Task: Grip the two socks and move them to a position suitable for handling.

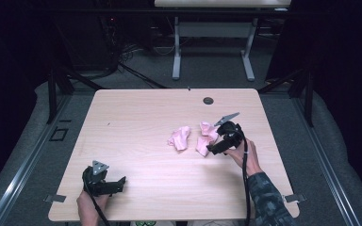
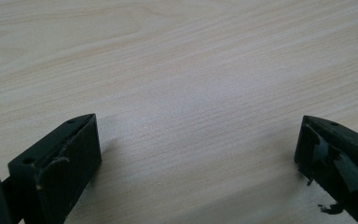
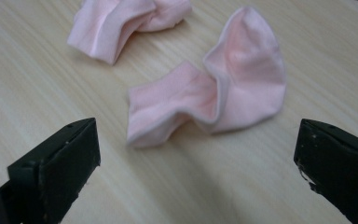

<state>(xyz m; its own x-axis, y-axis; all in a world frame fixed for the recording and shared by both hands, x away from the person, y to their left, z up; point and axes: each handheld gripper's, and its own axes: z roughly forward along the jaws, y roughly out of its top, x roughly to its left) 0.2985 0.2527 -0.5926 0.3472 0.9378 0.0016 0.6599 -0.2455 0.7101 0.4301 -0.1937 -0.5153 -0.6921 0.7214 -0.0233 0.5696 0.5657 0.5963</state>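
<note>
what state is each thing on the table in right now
nearer pink sock: crumpled, lying loose on the table, not gripped
farther pink sock: bunched up, lying apart from the first
left hand-held gripper: open, over bare table
right hand-held gripper: open, jaws either side of the nearer sock, not touching it

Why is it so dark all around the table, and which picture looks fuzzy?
High view: light falls on the table while the room around it stays nearly black. Right gripper view: the nearer pink sock is fairly sharp, the farther pink sock and the close black jaws look soft. Left gripper view: the wood grain blurs toward the top, with a faint shadow beside the left jaw.
</note>
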